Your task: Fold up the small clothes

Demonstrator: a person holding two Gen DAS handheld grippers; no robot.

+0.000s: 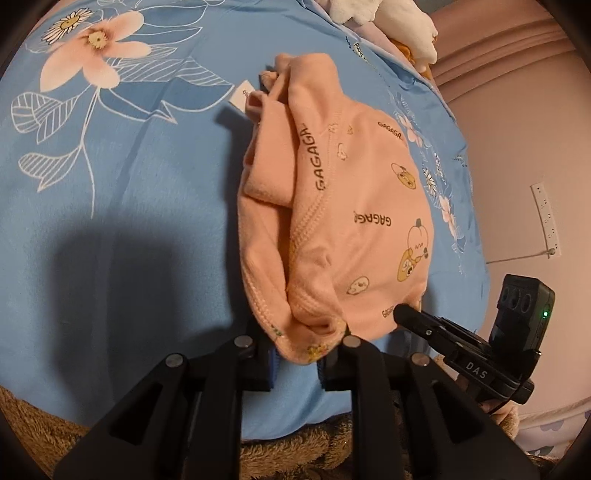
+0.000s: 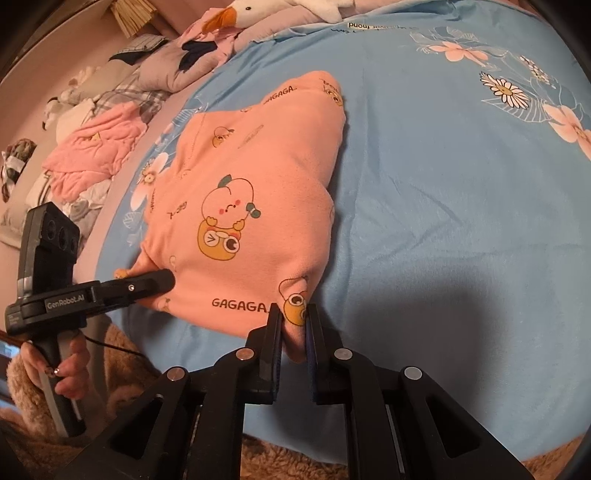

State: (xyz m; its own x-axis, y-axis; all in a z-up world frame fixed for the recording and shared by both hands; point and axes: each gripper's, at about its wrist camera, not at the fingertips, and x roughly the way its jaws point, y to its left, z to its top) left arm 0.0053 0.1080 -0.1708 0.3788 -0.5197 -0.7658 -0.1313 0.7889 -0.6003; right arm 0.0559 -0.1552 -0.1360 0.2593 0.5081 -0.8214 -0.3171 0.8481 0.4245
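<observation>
Pink garment (image 1: 343, 206) lies partly folded on blue floral sheet (image 1: 147, 206), printed with GAGAGA text and cartoon fruit figures, white tag (image 1: 242, 96) sticking out at its far end. Left gripper (image 1: 297, 363) sits at the near hem, a bunched corner of the garment between its fingers (image 1: 264, 363), jaws apart only by the cloth's thickness, so gripping the hem. Right gripper (image 2: 293, 347) also clamps a garment corner, cloth pinched between both pads (image 2: 272, 343), the corner carrying a yellow cartoon print. In the left wrist view the right gripper shows from the side at right, its tip touching the garment's near right edge; in the right wrist view the left gripper shows at left, tip on the garment's near left corner, held by a hand (image 2: 55, 365). Garment is in the middle of the sheet, near edge lifted a bit off the sheet at both grippers, rest lying flat. Goose plush (image 2: 258, 13) and a pile of clothes (image 2: 99, 144) lie beyond the sheet at far left in the right view. Brown fuzzy fabric (image 1: 29, 421) at the bottom edge. Power strip (image 1: 546, 218) on the pink wall at right in the left view
</observation>
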